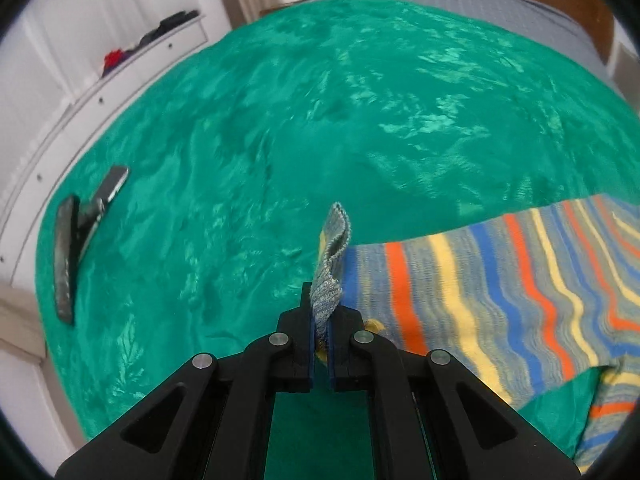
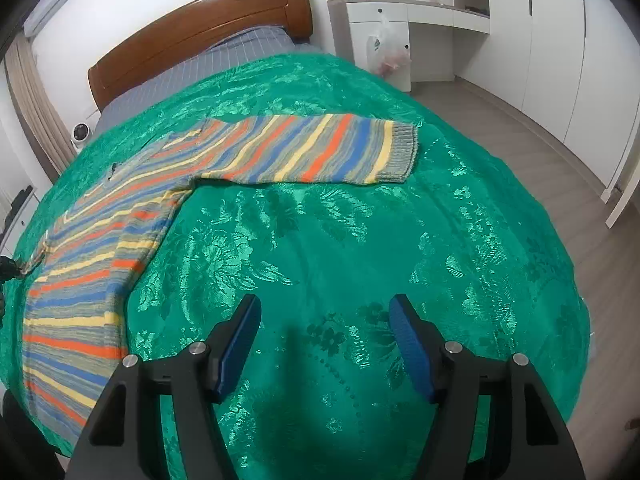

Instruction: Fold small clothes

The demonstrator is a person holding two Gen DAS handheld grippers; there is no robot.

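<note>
Left wrist: fingers (image 1: 306, 322) clamped on sweater (image 1: 500, 280) cuff | R fingers (image 2: 404, 332) apart, holding nothing

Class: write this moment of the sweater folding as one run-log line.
left claw: shut on sweater edge | right claw: open, empty, over green bedspread | fold: not yet made

The left gripper (image 1: 322, 312) clamps the ribbed cuff (image 1: 331, 264) of the striped sweater (image 1: 500, 292) (cuff standing upright); green bedspread (image 1: 320, 120) beneath; dark objects (image 1: 80, 232) lie far left.
</note>
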